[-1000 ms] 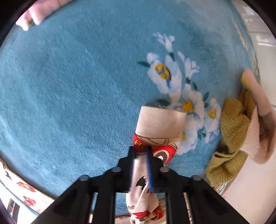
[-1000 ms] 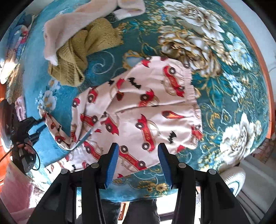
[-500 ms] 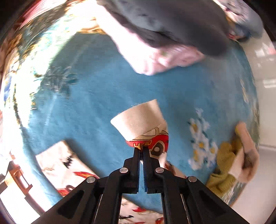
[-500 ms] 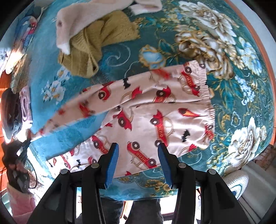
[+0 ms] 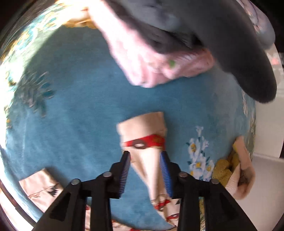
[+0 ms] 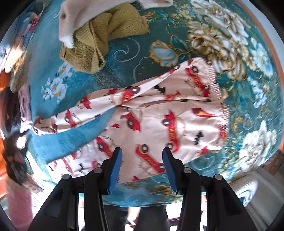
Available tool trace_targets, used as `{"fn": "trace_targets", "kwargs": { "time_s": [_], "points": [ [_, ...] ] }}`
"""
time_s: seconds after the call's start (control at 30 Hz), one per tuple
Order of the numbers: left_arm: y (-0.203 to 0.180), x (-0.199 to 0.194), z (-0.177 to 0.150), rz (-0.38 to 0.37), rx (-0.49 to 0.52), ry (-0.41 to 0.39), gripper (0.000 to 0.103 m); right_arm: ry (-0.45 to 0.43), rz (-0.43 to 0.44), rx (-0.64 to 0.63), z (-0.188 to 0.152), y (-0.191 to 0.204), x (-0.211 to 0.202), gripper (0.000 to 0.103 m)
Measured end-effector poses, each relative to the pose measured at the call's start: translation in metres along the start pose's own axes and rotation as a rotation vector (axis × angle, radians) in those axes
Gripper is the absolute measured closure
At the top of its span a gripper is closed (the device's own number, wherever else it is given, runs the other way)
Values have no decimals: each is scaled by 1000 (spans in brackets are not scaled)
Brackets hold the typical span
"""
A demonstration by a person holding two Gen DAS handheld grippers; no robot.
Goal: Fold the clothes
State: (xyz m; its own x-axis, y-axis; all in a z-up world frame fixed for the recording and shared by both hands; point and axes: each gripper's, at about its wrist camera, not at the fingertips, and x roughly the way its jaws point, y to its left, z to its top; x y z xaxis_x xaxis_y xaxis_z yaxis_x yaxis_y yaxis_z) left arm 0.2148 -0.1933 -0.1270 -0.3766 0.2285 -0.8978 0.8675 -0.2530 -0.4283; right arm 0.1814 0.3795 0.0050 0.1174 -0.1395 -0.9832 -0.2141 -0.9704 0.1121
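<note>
- The left gripper (image 5: 146,166) is standing with its jaws parted — the blue-padded fingers (image 5: 125,169) are sitting on either side of a trouser leg without pinching it.
- That trouser leg belongs to the car-print pajama pants (image 5: 145,136); its plain cuff is pointing away from the gripper, just past the fingertips, and the cloth is running back between the fingers towards the camera.
- A second cuff of the same pants is showing at the lower left of the left wrist view, lying flat and well apart from the gripper.
- The pants are lying on a blue floral blanket (image 5: 76,113), which is covering the surface beneath them.
- Beyond the cuff, a pink folded garment (image 5: 152,64) is lying with a dark grey garment (image 5: 218,35) on top of it; both are blurred.
- At the right edge, a mustard knitted sweater (image 5: 221,168) is bunched up with a cream fleece garment (image 5: 243,170) lying against it.
- The right gripper (image 6: 142,161) is hovering released above the pajama pants (image 6: 159,113), its fingers spread wide and gripping nothing.
- In that view the pants are spread out directly ahead of and below the fingertips — waistband to the right, legs running off to the left, one leg pulled out long across the blanket (image 6: 134,53).
- The sweater (image 6: 99,35) and fleece garment (image 6: 79,14) are lying beyond the pants, well apart from the right gripper.
</note>
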Motion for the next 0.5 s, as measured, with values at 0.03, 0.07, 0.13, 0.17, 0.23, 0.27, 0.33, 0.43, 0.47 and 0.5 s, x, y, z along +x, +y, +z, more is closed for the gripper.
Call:
{"fn": "trace_targets", "kwargs": {
  "time_s": [0.03,0.07,0.13,0.17,0.23,0.27,0.33,0.43,0.47,0.5],
  "points": [
    [13,0,2,8,-23,6,62,1,26,34,4,0,5,55],
    [25,0,4,16,-46,13,62,1,51,68,7,0,10,55],
    [47,0,12,11,-106,12,62,3,103,135,15,-1,20,55],
    [55,-1,15,-2,-127,7,62,3,128,169,18,-1,25,55],
    [58,1,23,-4,-108,-6,62,5,180,237,26,-1,35,52],
    [57,5,25,6,-95,-2,62,5,205,271,29,-1,40,52],
    [54,12,30,27,-68,5,65,7,257,339,37,-1,51,52],
    [50,21,35,40,-35,13,65,-5,316,460,51,-9,65,52],
    [48,22,36,46,-25,13,65,-11,323,495,55,-13,68,52],
    [47,24,37,51,-14,12,65,-16,329,531,58,-18,72,52]
  ]
}}
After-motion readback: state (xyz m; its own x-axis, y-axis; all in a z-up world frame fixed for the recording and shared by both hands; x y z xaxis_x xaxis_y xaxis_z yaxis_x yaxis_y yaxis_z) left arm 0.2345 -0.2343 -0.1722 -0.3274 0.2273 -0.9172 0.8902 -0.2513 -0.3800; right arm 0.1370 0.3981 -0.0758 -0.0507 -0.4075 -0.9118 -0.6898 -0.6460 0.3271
